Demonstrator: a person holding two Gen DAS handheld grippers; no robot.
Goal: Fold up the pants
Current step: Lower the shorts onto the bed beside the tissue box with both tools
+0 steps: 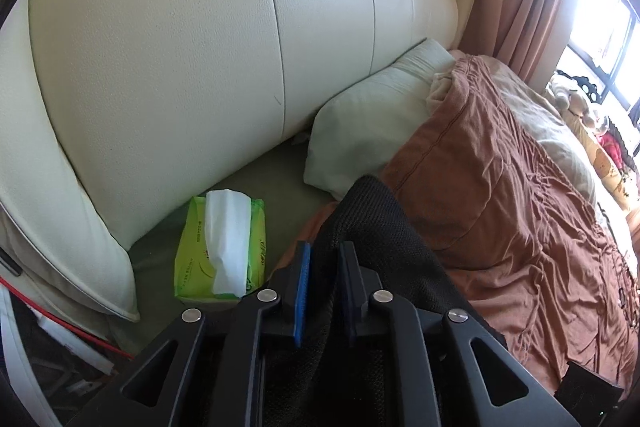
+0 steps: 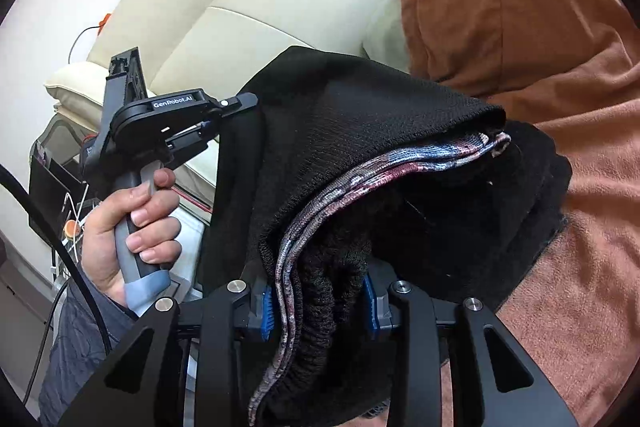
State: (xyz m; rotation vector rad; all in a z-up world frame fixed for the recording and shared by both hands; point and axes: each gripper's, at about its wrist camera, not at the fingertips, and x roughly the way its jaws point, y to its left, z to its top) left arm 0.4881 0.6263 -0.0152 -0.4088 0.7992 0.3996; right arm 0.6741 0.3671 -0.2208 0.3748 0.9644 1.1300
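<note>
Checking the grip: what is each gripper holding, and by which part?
Right gripper clamps the pants by the bunched waistband. Left gripper looks open, a pants edge lying between its pads.

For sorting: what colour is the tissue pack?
Green tissue pack; white tissue sticking out. Left wrist view.

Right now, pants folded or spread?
Folded: the black pants hang doubled over, their patterned lining sandwiched between layers, bunched between the right hand-held gripper fingers.
</note>
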